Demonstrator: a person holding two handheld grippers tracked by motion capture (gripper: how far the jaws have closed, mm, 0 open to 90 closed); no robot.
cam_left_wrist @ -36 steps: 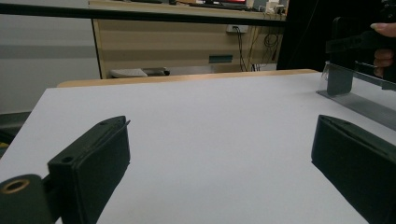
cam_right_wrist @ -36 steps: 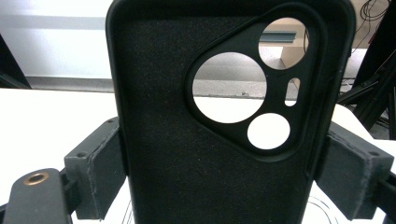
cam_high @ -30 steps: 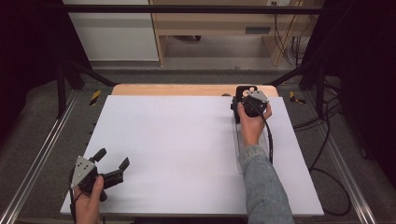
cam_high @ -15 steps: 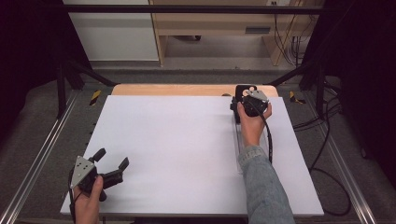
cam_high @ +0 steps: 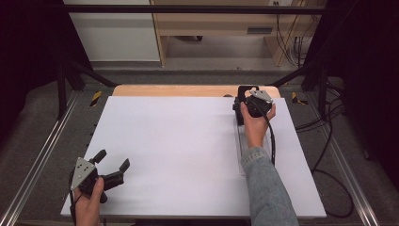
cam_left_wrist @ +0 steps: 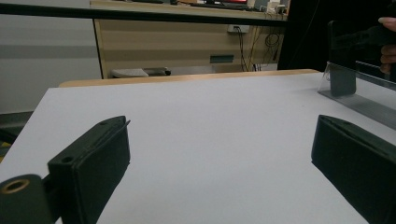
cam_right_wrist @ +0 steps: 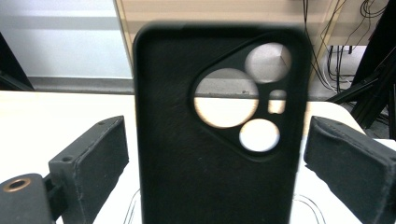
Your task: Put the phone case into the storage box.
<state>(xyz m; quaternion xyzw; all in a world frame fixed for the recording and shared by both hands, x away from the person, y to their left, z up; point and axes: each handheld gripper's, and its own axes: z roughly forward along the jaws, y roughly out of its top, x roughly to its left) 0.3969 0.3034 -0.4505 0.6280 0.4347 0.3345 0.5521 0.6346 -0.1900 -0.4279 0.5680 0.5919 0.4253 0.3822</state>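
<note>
- A black phone case [cam_right_wrist: 219, 135] stands upright at centre frame in the right gripper view, its camera cut-outs at upper right; it sits between the jaws, which have just been opening and stand clear of both its edges
- In the high view the right gripper [cam_high: 248, 101] is at upper right of the white table [cam_high: 188, 141], beside a clear stand [cam_high: 241, 150]
- The left gripper [cam_high: 113, 162] rests at lower left, jaws spread wide with nothing between them

A black phone case [cam_right_wrist: 219, 135] with round cut-outs stands over a white table sheet [cam_high: 179, 150]. Both grippers' pads are black; the stand [cam_left_wrist: 359, 91] beneath looks clear, perhaps grey-tinted.
</note>
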